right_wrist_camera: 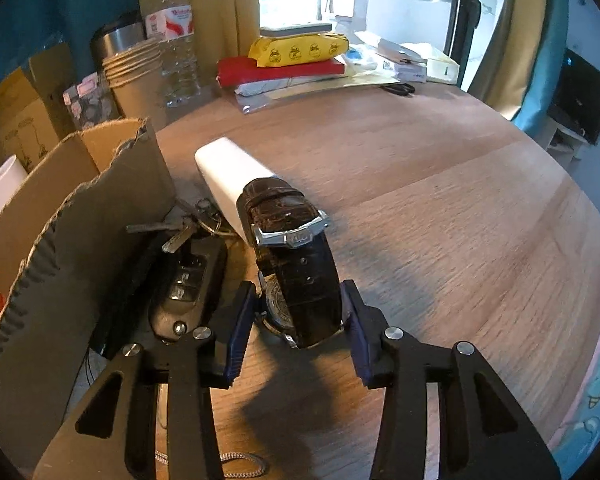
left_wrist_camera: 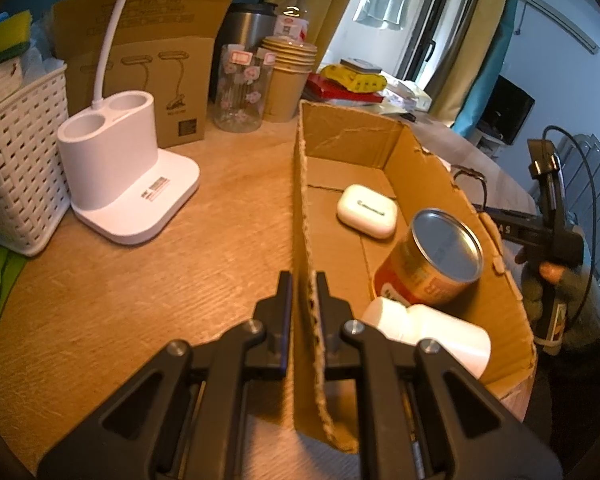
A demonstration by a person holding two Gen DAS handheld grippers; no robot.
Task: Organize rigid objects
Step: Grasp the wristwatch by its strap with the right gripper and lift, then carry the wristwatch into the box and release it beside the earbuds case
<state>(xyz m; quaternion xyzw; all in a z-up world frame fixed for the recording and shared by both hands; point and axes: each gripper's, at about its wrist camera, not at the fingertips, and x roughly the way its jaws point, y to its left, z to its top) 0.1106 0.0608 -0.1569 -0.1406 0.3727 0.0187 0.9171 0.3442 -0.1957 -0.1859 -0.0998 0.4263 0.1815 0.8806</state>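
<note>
Here the left gripper [left_wrist_camera: 304,280] has its jaws clamped on the cardboard box [left_wrist_camera: 440,168] wall, while the right gripper [right_wrist_camera: 300,300] jaws press the watch [right_wrist_camera: 296,264] on the surface [right_wrist_camera: 460,200].

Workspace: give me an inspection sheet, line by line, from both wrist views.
Surface: round wooden table, bare on its right side.
Job's things: cardboard box holds a white earbud case, a tin can and a white bottle lying on its side. Outside the box: watch, car key with keys, white block.
Clutter: desk lamp base, white basket, paper cups, water bottle, yellow pack on a red stack.
Grippers: left gripper clamps the box wall; right gripper straddles the watch, pads at its sides.
Cables: braided cord at the near table edge.
Surroundings: curtains, window, dark screen.
</note>
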